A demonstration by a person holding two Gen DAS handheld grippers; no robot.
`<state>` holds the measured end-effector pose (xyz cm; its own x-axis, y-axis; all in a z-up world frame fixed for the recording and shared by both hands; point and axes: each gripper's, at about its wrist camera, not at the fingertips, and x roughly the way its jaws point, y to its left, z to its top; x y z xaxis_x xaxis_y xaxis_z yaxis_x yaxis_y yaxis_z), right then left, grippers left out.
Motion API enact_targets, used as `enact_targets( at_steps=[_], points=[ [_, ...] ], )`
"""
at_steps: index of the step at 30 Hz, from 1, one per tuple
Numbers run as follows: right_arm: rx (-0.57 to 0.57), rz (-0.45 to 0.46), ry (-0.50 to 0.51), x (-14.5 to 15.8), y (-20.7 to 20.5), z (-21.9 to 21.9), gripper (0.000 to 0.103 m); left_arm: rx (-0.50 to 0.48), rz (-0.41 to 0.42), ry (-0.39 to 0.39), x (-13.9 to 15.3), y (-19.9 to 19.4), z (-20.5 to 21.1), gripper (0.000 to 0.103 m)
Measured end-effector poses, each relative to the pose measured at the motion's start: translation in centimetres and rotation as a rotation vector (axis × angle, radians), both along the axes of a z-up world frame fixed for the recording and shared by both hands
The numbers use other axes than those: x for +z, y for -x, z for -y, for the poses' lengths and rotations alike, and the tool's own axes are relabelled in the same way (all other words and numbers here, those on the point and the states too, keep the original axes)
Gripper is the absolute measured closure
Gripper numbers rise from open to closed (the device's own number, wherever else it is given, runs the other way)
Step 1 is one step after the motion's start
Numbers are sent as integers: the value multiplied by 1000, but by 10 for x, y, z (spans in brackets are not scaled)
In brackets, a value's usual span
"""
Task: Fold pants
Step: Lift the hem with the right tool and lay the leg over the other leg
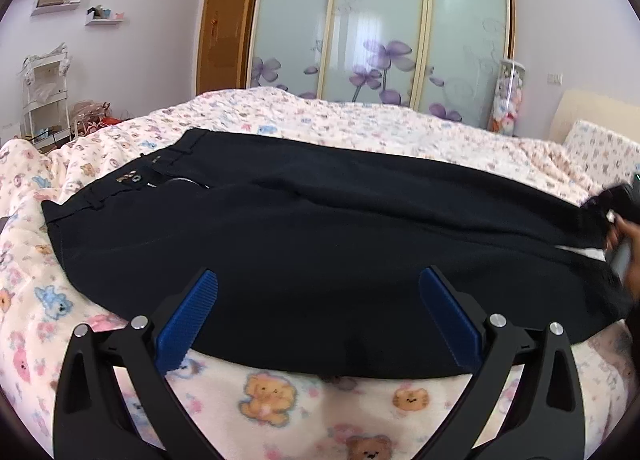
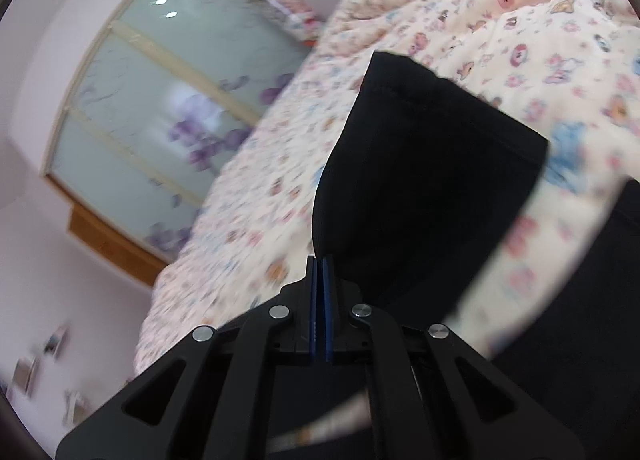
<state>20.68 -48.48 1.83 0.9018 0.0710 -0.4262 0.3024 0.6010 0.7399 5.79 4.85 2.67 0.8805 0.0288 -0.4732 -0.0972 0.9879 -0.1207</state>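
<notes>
Black pants (image 1: 304,236) lie spread across the bed, waistband with button at the left, legs running to the right. My left gripper (image 1: 318,280) is open, its blue pads (image 1: 188,320) hovering over the near edge of the pants, holding nothing. My right gripper (image 2: 322,260) is shut on the pants leg end (image 2: 420,180), which hangs lifted above the bedspread; the view is motion-blurred. In the left wrist view the right gripper (image 1: 624,200) shows dimly at the far right edge at the leg ends.
The bed carries a pale cartoon-print bedspread (image 1: 280,400). A wardrobe with frosted flowered sliding doors (image 1: 380,28) stands behind it. A white shelf rack (image 1: 44,100) and clutter stand at the left. A pillow (image 1: 600,152) lies at the right.
</notes>
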Motion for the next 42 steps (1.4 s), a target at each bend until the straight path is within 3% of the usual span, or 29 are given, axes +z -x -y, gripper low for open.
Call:
enact_targets(
  at_steps=[6,10,17,20,22,24,25,26,27,29,33,37,42],
  points=[
    [116,8,-32,-13,100,-22,101,-9,-2,49,0,14,-4,2],
    [131,-16,-46,-25,154,-33,101,-4,7,79,2,22,-8,2],
    [132,-176,-18,-38,167,-31,101,18,26,137,7,31,-23,2],
    [192,-124,46,-19,172,-55,97,16,63,185,14,31,-38,2],
    [268,-55,56,-4,164,-76,95,33,66,206,19,29,-47,2],
    [372,22,-6,10,140,-104,71,37,49,213,23,25,-52,2],
    [399,43,-50,12,128,-111,44,34,46,218,25,23,-55,2],
    [441,71,-145,11,108,-126,41,33,43,223,26,22,-57,2],
    [477,90,-219,9,93,-137,42,38,41,229,29,19,-61,2],
    [534,88,-388,0,54,-166,58,49,40,225,32,16,-65,2],
    [589,-4,-591,-22,-24,-223,62,72,67,198,39,11,-76,2],
    [560,-42,-596,-31,-74,-260,63,114,96,186,33,14,-90,2],
    [520,-177,-626,-61,-112,-284,63,140,75,187,26,10,-102,2]
  ],
)
